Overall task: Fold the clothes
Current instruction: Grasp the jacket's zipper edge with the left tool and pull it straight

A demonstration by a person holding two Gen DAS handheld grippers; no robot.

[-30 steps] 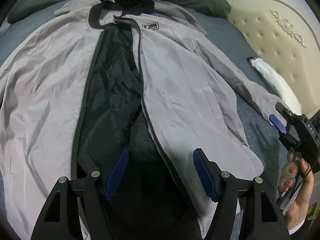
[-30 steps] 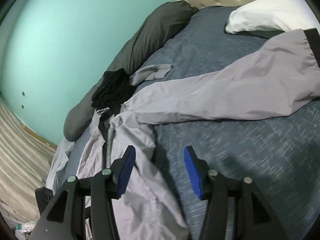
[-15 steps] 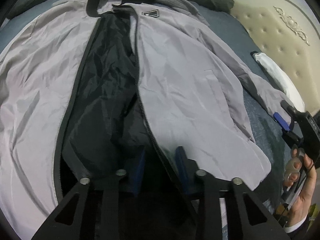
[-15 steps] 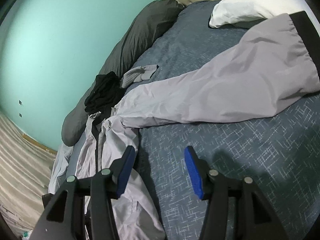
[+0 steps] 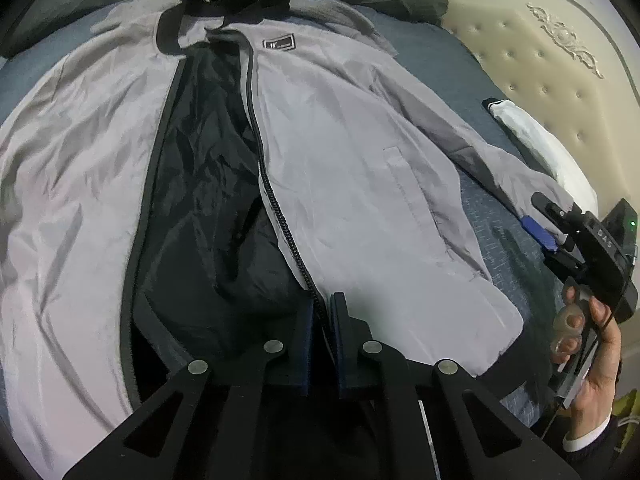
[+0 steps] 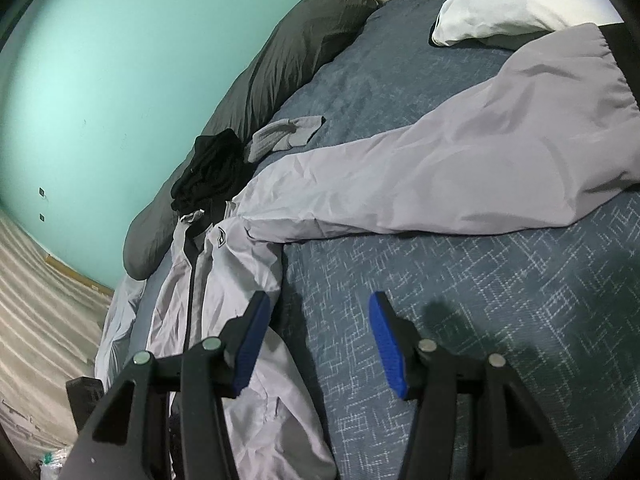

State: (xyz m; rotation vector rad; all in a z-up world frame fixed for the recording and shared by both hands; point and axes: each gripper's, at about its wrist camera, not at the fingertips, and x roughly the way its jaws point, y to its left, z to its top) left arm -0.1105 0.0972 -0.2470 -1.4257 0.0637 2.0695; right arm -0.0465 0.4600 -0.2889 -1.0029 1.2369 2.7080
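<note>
Grey, thin and slippery-looking, the zip-front nylon jacket (image 5: pixel 352 184) lies spread open on the blue patterned bed cover (image 6: pixel 480 300), its body ahead of my left tool (image 5: pixel 320 312) and one long grey sleeve (image 6: pixel 440 176) stretched beyond my right tool (image 6: pixel 316 340). My left tool is clenched on the black zipper edge (image 5: pixel 280 216) near the hem, angled steeply down. Risk: the bite looks narrow, so a quick pull could slip the edge free, or lift the black lining (image 5: pixel 208 152) with it and bunch the fold. My right tool stands released, nothing between its blue pads (image 6: pixel 386 344), tilted gently down just beside the jacket's side edge. Risk there: closing on bed cover instead of cloth.
</note>
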